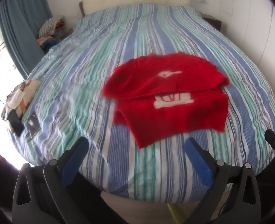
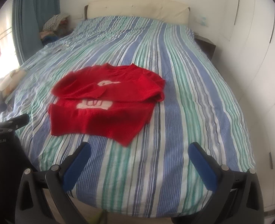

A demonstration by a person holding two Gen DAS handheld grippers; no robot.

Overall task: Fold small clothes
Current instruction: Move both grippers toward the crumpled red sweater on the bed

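Your left gripper (image 1: 135,145) has its blue fingers (image 1: 75,160) spread wide with nothing between them, hovering over the near edge of the bed (image 1: 118,164). Your right gripper (image 2: 140,150) is the same, fingers (image 2: 202,166) wide apart and empty above that near edge. One red sweater (image 1: 167,97) lies just beyond both, partly folded, sleeves across its front. Two dark phones (image 1: 16,123) sit at the bed's left edge, one clothes pile (image 1: 49,29) beside its far left corner.
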